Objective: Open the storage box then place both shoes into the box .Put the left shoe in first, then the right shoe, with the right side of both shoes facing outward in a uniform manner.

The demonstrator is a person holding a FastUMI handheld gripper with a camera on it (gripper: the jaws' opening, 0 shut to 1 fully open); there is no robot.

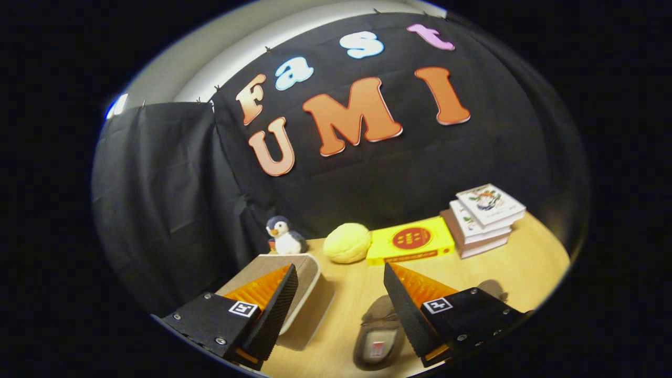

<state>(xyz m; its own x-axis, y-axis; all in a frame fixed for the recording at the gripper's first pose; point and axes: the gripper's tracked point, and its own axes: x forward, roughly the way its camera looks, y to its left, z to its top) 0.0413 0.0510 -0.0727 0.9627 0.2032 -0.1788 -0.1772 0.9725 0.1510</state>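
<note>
My gripper is open, its fingers spread wide above the wooden table with nothing between them. The storage box, beige with a rounded lid, lies under and just beyond the left finger, its lid down. A brown shoe lies on the table between the fingers, close to the right finger and partly hidden by it. A dark shape beyond the right finger may be the second shoe; most of it is hidden.
Along the back of the table stand a small penguin plush, a yellow round plush, a flat yellow box and a stack of books. Black cloth walls close off the back and left.
</note>
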